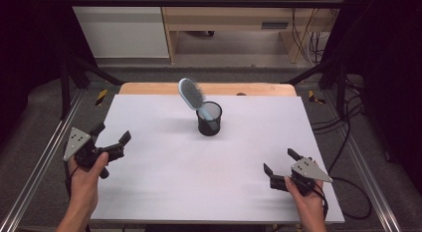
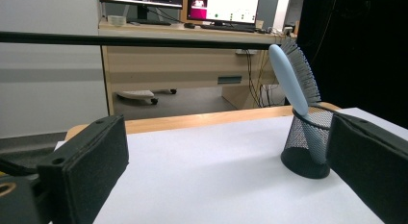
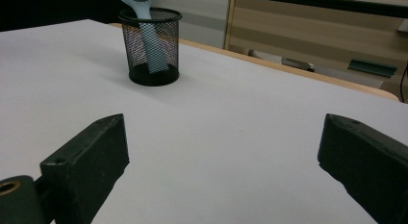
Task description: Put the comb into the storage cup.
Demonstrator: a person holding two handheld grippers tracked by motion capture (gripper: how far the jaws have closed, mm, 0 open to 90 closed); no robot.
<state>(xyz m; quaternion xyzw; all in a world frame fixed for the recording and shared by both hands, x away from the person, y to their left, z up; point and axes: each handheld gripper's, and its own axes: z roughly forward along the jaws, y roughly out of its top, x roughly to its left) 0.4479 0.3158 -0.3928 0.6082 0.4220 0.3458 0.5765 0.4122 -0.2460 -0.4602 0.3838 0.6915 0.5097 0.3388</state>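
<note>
A black mesh cup (image 1: pixel 209 118) stands on the white table (image 1: pixel 164 167) at the back middle. A light blue hairbrush (image 1: pixel 192 94) rests in it handle down, head leaning to the left with bristles up. In the left gripper view the cup (image 2: pixel 308 142) and the brush (image 2: pixel 293 75) stand ahead at the right. In the right gripper view the cup (image 3: pixel 150 46) is far ahead at the left. My left gripper (image 1: pixel 112 133) is open near the table's left edge, with nothing between its jaws. At the front right my right gripper (image 1: pixel 279 162) is open too, holding nothing.
A wooden strip (image 1: pixel 149 87) runs along the table's far edge. Black frame bars and cables (image 1: pixel 348 117) stand at the sides. Behind the table is a wooden desk (image 2: pixel 192 56) with monitors on it.
</note>
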